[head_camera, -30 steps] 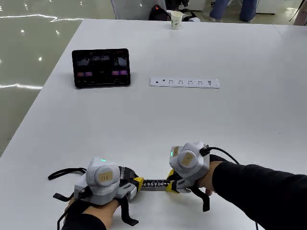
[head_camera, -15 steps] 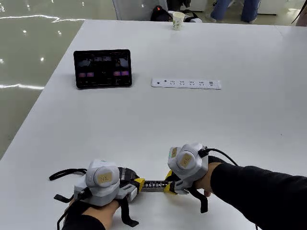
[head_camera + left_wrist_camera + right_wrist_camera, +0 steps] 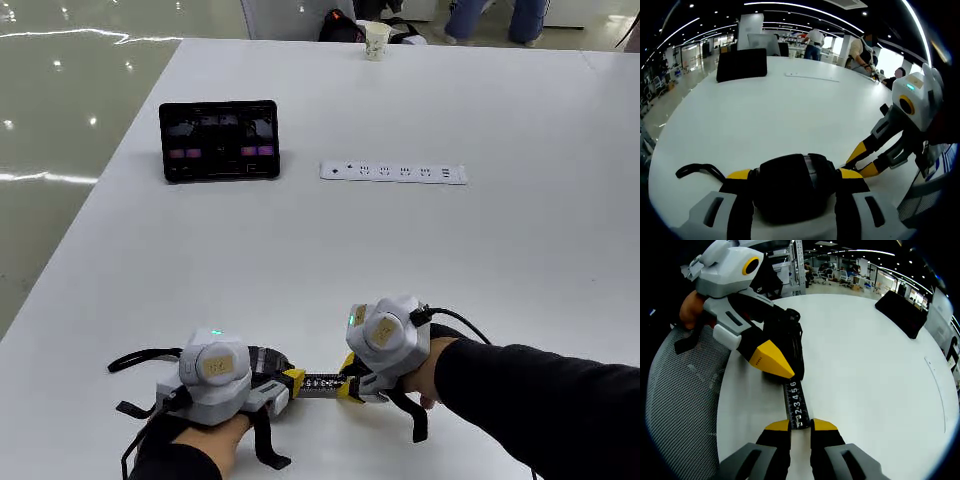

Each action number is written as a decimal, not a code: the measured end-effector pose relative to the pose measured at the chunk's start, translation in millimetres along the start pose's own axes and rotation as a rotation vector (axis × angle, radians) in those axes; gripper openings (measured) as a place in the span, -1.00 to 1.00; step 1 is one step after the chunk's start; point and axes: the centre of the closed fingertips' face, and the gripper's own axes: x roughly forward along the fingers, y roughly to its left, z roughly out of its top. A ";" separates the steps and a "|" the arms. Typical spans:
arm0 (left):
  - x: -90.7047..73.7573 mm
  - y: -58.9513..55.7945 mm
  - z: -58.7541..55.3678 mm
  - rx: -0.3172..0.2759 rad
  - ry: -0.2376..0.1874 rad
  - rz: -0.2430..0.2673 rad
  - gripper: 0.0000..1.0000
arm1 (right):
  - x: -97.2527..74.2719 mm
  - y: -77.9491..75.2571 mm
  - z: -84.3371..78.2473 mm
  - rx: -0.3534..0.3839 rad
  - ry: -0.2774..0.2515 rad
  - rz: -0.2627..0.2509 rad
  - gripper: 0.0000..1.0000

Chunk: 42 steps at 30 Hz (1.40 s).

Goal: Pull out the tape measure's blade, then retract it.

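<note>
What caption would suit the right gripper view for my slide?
Right tongs pinch the extended blade; left tongs hold the black tape measure case.

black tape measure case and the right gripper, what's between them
A short stretch of black blade with white numbers, running from the black tape measure case to the right gripper pinching its end, clearest in the right gripper view.

Tablet (image 3: 219,139) left of pwr strip (image 3: 393,172); cup (image 3: 376,40) at far table (image 3: 500,250) edge.

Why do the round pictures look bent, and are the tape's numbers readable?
Right gripper view: fisheye lens curves the table, yet the blade numbers read sharply. Left gripper view: same bulge, tape measure dark, close. Head view: straight lines, glare on the floor.
</note>
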 end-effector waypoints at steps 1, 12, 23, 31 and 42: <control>-0.1 0.1 -0.1 0.000 0.000 -0.001 0.22 | 0.6 0.4 1.2 0.008 -0.005 0.003 -0.78; -0.8 0.0 0.1 -0.005 0.002 -0.011 0.21 | 6.1 0.8 7.9 0.026 -0.040 0.007 -0.78; -0.5 0.8 0.3 -0.012 0.005 -0.019 0.21 | 10.8 2.9 16.1 0.031 -0.058 0.010 -0.77; -0.3 0.6 0.0 -0.013 0.008 -0.018 0.21 | 13.4 3.6 20.1 0.028 -0.067 0.009 -0.77; 0.3 0.9 0.0 -0.020 0.013 -0.020 0.21 | 17.3 3.3 23.4 0.028 -0.074 0.010 -0.77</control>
